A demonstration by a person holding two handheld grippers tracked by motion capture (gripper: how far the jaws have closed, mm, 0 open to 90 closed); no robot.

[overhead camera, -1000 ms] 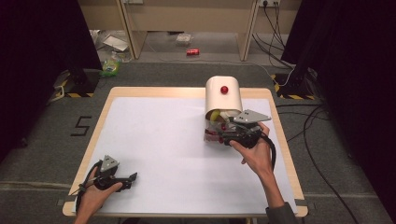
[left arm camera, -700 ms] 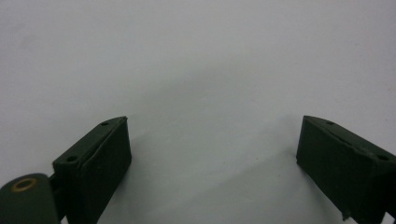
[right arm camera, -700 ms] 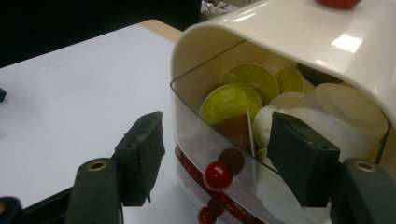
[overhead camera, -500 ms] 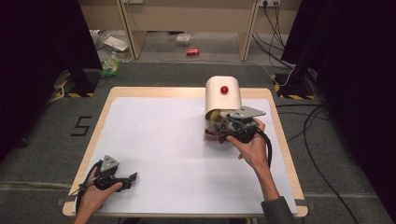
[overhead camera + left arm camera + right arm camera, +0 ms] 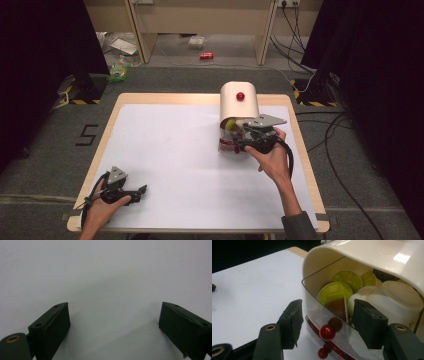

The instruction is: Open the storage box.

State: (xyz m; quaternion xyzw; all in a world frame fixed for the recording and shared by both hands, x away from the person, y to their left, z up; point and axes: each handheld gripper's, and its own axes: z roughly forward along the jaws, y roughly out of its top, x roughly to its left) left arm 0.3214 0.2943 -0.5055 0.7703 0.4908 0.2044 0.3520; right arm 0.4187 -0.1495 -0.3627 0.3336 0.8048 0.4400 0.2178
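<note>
The right gripper (image 5: 327, 322) has its jaws spread wide, gripping nothing, either side of a red knob (image 5: 327, 332) on the clear drawer front (image 5: 322, 312) of a cream container (image 5: 239, 103) holding green-lidded capsules (image 5: 334, 293). The left gripper (image 5: 121, 187), jaws wide apart and empty, rests low over the white desk (image 5: 170, 145) near its front left corner

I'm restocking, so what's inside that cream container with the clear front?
Inside the cream container: green-lidded capsules and a white lidded cup. Whatever lies behind or beneath them is hidden.
</note>
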